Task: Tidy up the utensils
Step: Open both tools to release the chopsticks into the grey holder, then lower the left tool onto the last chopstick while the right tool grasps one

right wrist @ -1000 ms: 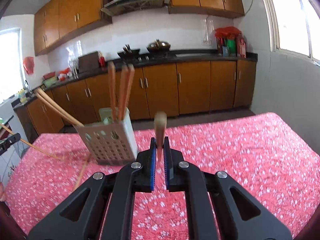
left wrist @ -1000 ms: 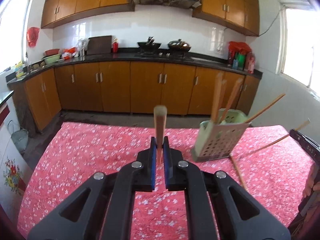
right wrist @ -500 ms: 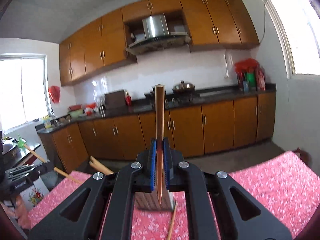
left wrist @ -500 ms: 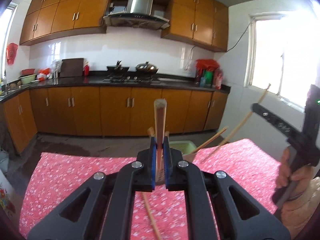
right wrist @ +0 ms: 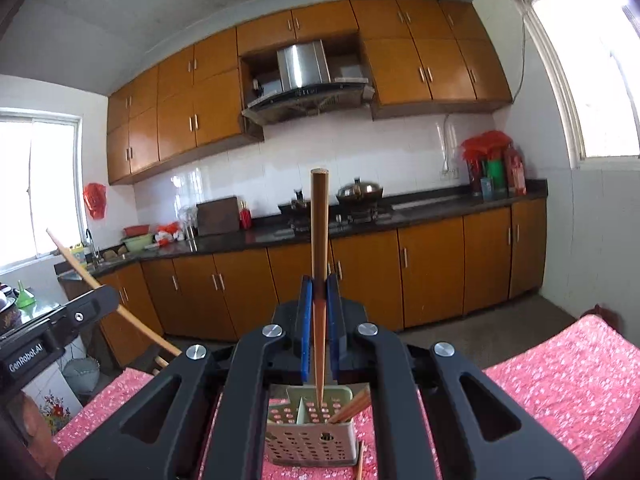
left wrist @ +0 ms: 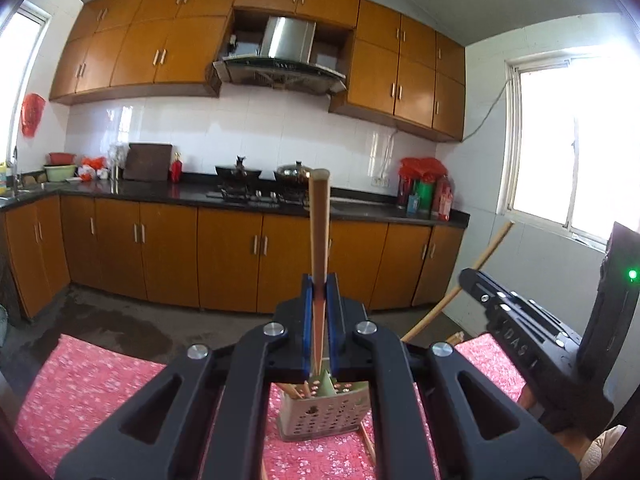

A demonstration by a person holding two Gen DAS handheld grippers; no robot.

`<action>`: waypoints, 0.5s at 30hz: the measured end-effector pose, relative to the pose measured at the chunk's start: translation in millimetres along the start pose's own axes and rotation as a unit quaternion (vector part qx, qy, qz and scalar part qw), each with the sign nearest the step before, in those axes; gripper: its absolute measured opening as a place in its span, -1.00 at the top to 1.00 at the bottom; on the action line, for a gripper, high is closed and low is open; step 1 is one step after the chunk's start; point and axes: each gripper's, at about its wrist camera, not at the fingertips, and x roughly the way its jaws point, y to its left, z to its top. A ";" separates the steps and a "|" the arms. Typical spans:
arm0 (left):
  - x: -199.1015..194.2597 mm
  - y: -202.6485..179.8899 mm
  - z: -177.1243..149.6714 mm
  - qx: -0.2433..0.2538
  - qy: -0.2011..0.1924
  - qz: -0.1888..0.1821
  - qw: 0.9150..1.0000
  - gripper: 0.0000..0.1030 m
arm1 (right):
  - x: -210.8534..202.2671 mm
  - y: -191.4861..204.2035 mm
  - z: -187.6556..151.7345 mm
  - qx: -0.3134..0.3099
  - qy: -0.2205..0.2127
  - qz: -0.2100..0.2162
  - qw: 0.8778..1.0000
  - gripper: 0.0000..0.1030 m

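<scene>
My left gripper (left wrist: pixel 319 296) is shut on a wooden chopstick (left wrist: pixel 319 232) that stands upright, thin end down, over the pale green perforated utensil holder (left wrist: pixel 324 416). My right gripper (right wrist: pixel 319 296) is shut on another chopstick (right wrist: pixel 319 248), its tip just inside the same holder (right wrist: pixel 312 440). Chopsticks (right wrist: pixel 350 408) lean inside the holder. The right gripper (left wrist: pixel 520 344) shows at the right of the left view, and the left gripper (right wrist: pixel 48 344) at the left of the right view.
The holder stands on a table with a red flowered cloth (left wrist: pixel 88 392). A loose chopstick (left wrist: pixel 366 442) lies on the cloth beside the holder. Kitchen cabinets (left wrist: pixel 168 256) and a counter lie behind. A window (left wrist: pixel 576 168) is at the right.
Both grippers have risen and tilted up, bringing their chopsticks upright and over the holder. The holder now sits low between the fingers in both views.
</scene>
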 end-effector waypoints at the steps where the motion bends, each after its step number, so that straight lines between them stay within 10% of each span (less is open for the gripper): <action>1: 8.7 -1.2 -6.4 0.004 0.006 0.004 1.000 0.85 | 4.5 -0.5 -4.4 0.000 0.010 0.000 1.000 0.85; 5: 29.4 2.0 -21.4 -0.001 0.030 0.000 1.000 0.84 | 12.6 1.2 -17.2 -0.003 0.035 0.004 0.999 0.83; 9: 34.9 4.9 -25.0 -0.003 0.035 0.000 0.999 0.62 | 3.3 4.0 -15.2 -0.012 0.025 0.007 1.000 0.22; 15: 15.2 18.3 -18.6 -0.015 0.016 0.010 1.000 0.44 | -17.9 -3.5 -1.4 -0.006 0.006 -0.004 1.000 0.22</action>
